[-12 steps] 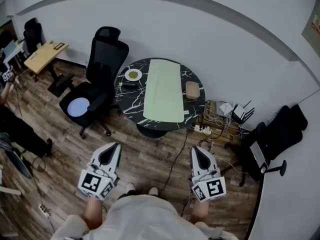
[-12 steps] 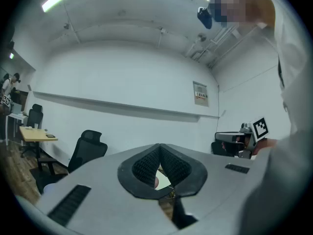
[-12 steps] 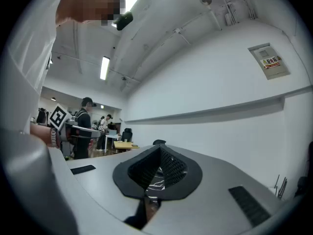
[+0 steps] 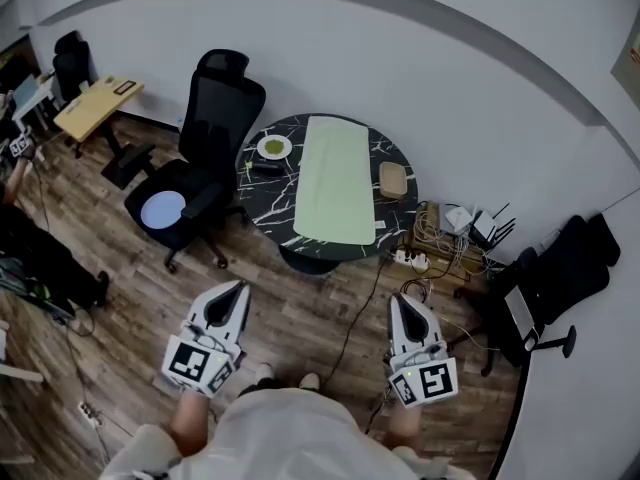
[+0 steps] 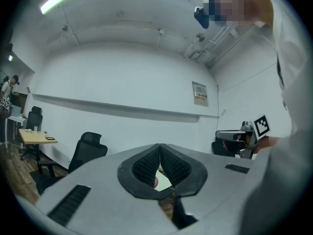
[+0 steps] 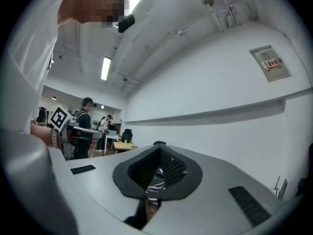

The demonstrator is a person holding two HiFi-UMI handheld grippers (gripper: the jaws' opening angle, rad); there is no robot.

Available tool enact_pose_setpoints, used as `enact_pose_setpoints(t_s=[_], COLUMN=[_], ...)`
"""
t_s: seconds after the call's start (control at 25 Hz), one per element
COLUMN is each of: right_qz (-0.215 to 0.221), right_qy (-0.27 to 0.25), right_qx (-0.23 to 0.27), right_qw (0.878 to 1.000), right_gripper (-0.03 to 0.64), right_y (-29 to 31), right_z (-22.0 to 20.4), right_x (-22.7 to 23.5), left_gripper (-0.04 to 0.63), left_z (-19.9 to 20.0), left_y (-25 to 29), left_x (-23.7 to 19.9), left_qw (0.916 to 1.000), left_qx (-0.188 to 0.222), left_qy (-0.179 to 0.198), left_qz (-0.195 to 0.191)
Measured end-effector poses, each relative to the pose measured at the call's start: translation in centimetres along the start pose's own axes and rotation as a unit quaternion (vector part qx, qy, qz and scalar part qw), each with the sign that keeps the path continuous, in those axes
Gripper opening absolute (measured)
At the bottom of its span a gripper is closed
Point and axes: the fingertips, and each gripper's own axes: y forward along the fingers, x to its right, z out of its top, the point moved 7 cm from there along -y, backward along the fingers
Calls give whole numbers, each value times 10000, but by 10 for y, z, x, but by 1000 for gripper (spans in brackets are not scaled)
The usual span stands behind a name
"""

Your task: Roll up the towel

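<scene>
A pale green towel (image 4: 338,180) lies flat and spread out across the round black marble table (image 4: 268,208), its near end reaching the table's front edge. My left gripper (image 4: 238,289) and right gripper (image 4: 400,300) are both held well short of the table, over the wooden floor, and point level towards it. Each is shut with nothing between its jaws. In the left gripper view the left gripper (image 5: 160,146) shows its tips together, with a sliver of towel behind them. In the right gripper view the right gripper (image 6: 159,148) is closed the same way.
On the table a white plate with something green (image 4: 273,147) and a dark object (image 4: 265,166) lie left of the towel, a tan object (image 4: 393,179) right. A black office chair (image 4: 195,178) stands at the table's left. Cables and a power strip (image 4: 412,260) clutter the floor at right. People stand far left.
The view has shifted slightly, so the table and chair sit a little further right and lower in the picture. Both grippers stay shut and keep their places in front of me.
</scene>
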Motion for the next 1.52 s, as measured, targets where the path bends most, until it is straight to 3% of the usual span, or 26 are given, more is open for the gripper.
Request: enact_pose_setpoints(t_s=[0.2, 0.24, 0.28, 0.36, 0.44, 0.52, 1.52], right_qz=[-324, -360, -371, -375, -413, -427, -513], right_qy=[221, 257, 295, 365, 390, 396, 106], right_qx=[186, 235, 278, 321, 303, 260, 9], right_qw=[9991, 9987, 9985, 9981, 9979, 9980, 9986], right_gripper=[-8, -8, -6, 97, 200, 247, 273], right_y=[-11, -13, -14, -11, -7, -4, -4], right_z=[-7, -8, -8, -8, -6, -8, -12], right_x=[10, 10, 10, 11, 12, 13, 24], left_gripper=[8, 28, 114, 239, 284, 306, 318], left_z=[-8, -7, -5, 0, 4, 6, 0], left_y=[9, 8, 6, 1, -4, -6, 13], left_x=[4, 6, 6, 6, 3, -1, 3], left_qw=[9995, 9992, 9990, 9991, 9994, 9995, 9997], left_qx=[63, 73, 79, 149, 251, 301, 175], left_qy=[5, 41, 70, 58, 9, -14, -91], left_qz=[-321, -385, -426, -402, -250, -115, -167])
